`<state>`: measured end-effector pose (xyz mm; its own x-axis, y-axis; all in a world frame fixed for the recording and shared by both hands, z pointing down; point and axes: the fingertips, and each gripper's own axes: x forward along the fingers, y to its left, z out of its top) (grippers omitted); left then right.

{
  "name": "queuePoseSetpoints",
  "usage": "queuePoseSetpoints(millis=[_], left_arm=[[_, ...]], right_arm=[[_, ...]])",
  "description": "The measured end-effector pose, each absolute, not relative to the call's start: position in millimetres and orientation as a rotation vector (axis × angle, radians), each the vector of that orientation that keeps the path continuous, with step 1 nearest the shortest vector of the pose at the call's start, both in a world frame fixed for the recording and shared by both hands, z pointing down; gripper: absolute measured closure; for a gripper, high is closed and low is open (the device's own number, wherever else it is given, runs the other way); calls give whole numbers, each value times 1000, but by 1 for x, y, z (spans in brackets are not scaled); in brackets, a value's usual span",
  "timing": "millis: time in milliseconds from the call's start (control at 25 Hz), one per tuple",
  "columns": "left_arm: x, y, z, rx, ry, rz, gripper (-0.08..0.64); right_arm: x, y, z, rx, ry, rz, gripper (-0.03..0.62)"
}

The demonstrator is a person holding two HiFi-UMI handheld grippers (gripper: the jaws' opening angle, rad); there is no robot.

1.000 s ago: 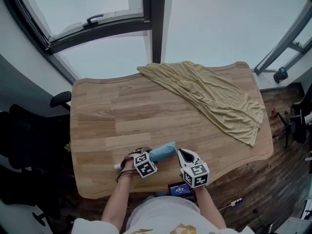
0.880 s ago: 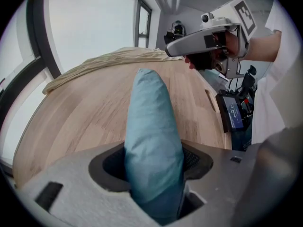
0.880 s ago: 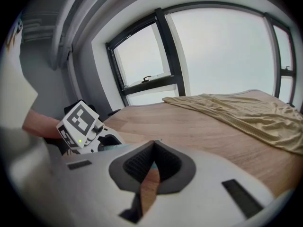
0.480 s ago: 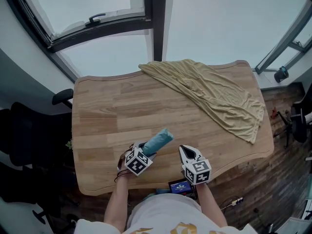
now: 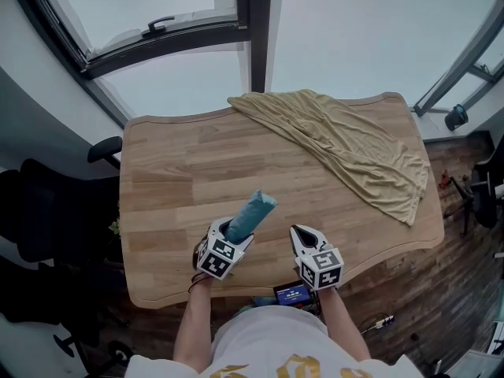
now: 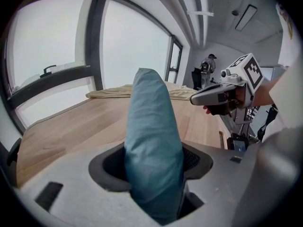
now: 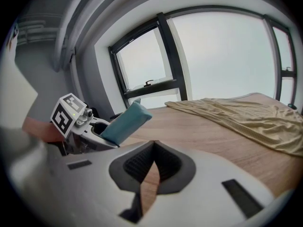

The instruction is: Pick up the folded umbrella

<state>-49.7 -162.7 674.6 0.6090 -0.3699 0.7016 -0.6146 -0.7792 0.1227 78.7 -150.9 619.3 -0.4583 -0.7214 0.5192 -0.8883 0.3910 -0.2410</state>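
The folded umbrella [image 5: 252,213] is a teal sleeve-covered bundle. My left gripper [image 5: 234,233] is shut on its lower part and holds it above the wooden table [image 5: 181,172], its free end tilted up and away from me. In the left gripper view the umbrella [image 6: 151,141] fills the gap between both pads. My right gripper [image 5: 302,235] hovers just to the right near the table's front edge, shut with nothing in it; its tips meet in the right gripper view [image 7: 152,148], which also shows the umbrella [image 7: 125,122] at the left.
A crumpled tan cloth [image 5: 346,152] covers the table's far right part. A small device with a lit screen [image 5: 293,294] sits below the front edge. Black chairs [image 5: 47,211] stand left of the table, windows behind it.
My left gripper has risen from the table with the umbrella and rolled, so the umbrella now points up and away instead of lying across. The right gripper has stayed put.
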Motion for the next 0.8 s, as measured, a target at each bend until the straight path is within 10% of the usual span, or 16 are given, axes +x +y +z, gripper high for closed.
queuePoseSetpoints(millis=[800], left_arm=[[-68, -157, 602, 2515, -1088, 521, 270]], right_arm=[[69, -148, 579, 1484, -2390, 568, 583]])
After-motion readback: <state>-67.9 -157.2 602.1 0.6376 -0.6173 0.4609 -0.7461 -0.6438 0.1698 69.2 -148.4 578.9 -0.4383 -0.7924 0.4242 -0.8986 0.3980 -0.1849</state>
